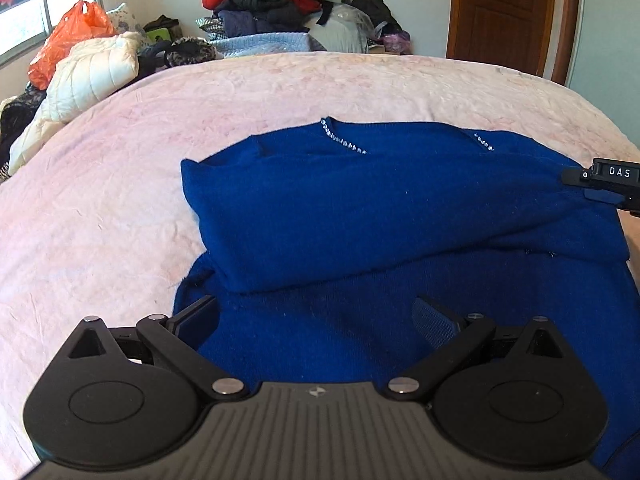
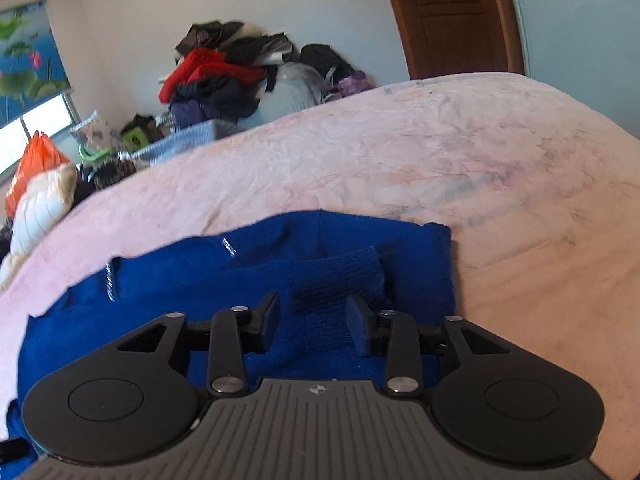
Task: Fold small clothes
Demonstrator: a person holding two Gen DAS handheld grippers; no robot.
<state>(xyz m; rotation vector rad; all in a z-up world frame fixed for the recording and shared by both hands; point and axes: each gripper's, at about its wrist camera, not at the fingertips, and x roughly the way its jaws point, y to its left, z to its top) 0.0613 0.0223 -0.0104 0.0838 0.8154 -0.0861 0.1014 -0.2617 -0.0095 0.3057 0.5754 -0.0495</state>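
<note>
Pink bed (image 1: 120, 184), folded blue sweater (image 1: 380, 200)

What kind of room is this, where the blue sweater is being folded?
Most likely a bedroom at home: the blue sweater lies on a bed with a pink bedspread, clothes are heaped against the wall, and a wooden door stands behind.

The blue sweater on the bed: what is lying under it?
Under the blue sweater only the pink bedspread shows, spreading out on all sides. Whatever lies beneath its folded layers is covered.

A home bedroom: pink-covered bed (image 1: 280, 92), heaped clothes (image 1: 272, 0), wooden door (image 1: 504, 12).
</note>
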